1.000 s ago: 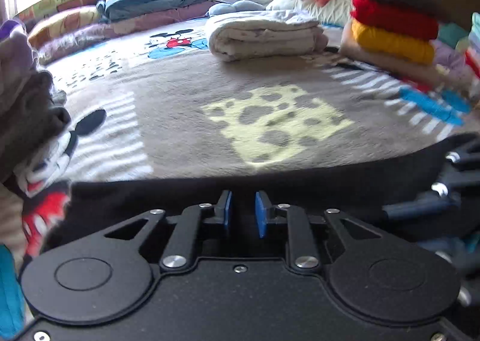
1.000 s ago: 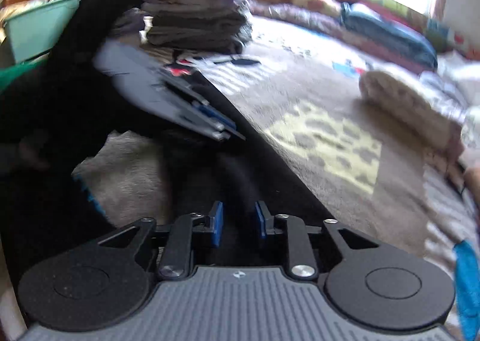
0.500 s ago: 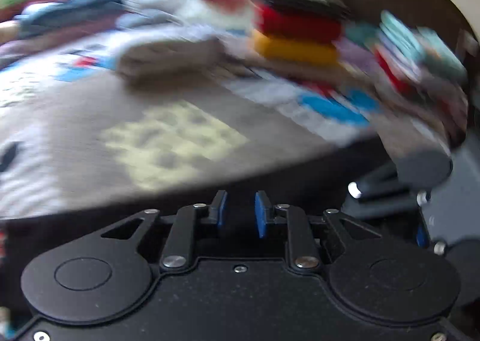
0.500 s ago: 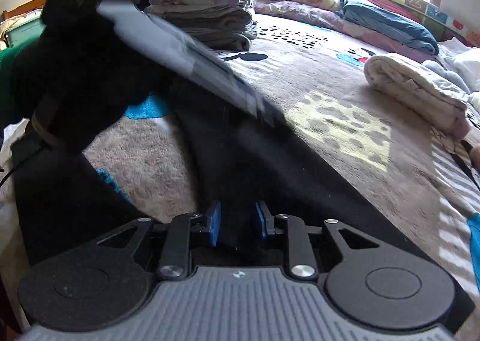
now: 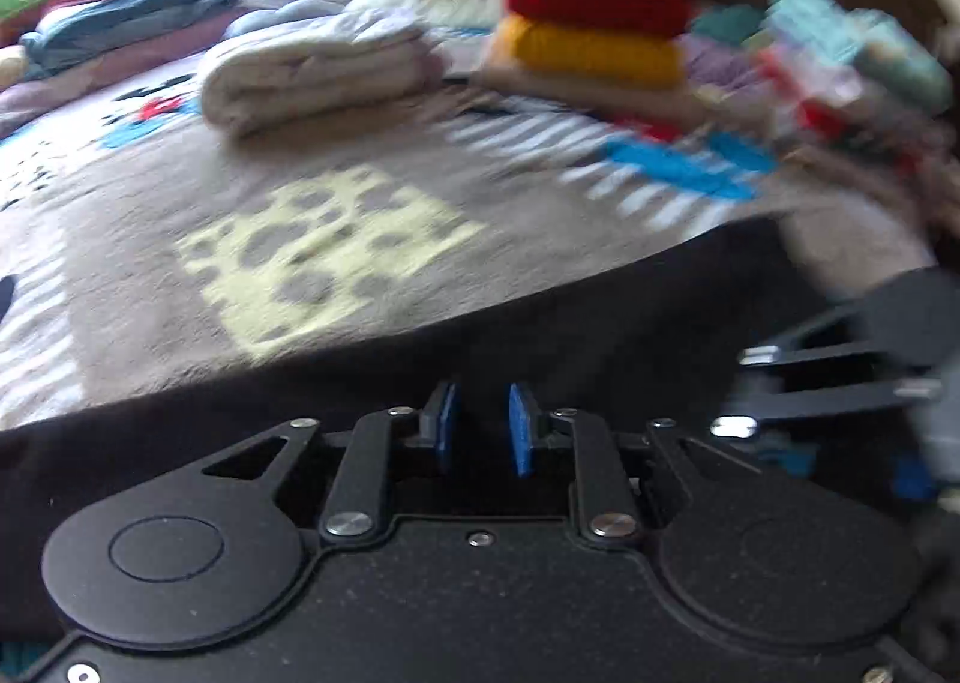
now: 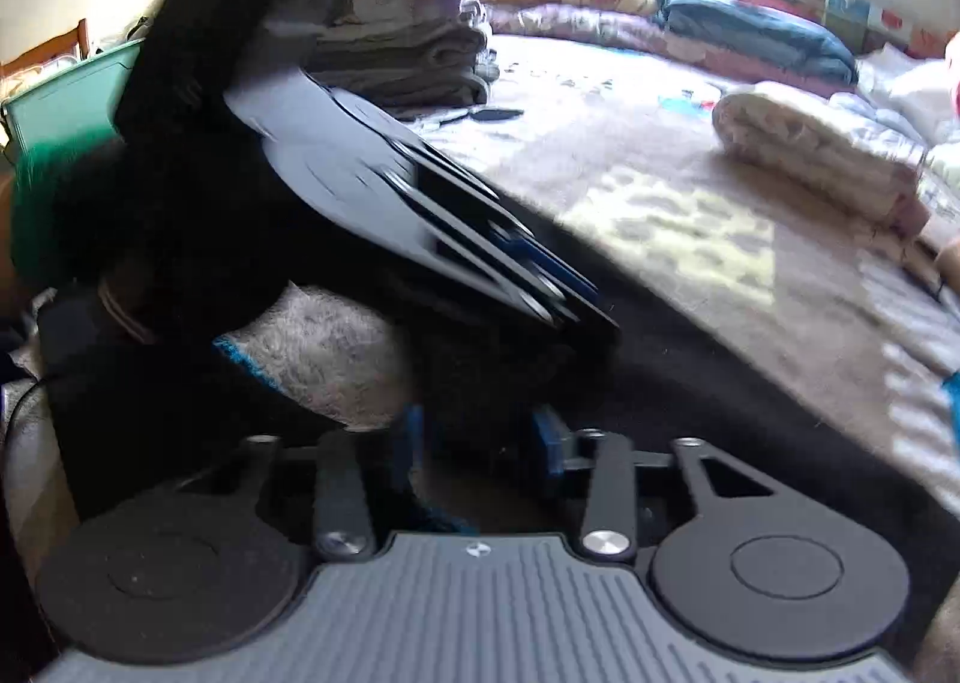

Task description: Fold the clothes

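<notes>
A black garment (image 5: 540, 335) of soft, matte, light-swallowing cloth lies spread along the near edge of a fuzzy grey-brown blanket (image 5: 150, 275), and both grippers sit over it. The left gripper (image 5: 483, 425), black plastic with two blue rubbery pads, has its pads drawn near each other with a narrow gap between; black cloth fills the view beneath them, but whether any is pinched cannot be told. The right gripper (image 6: 483, 443) has its two blue pads spread wide over the garment, with a fold of the black cloth between them and nothing clamped. In the right wrist view the left gripper appears as a blurred black wedge slanting down onto the garment. On the blanket beyond the garment is a pale yellow patch (image 5: 324, 251) dotted with grey spots, roughly rectangular. Farther past the garment lies one rolled, cream, quilted bundle (image 5: 312, 71), thick and soft-edged. To the right of that bundle stands one stack of folded knits (image 5: 594, 23): four layers, dark grey, red, yellow and beige from top to bottom. Left of the garment, in the right wrist view, a single pile of folded grey towels (image 6: 408, 53) rises.
</notes>
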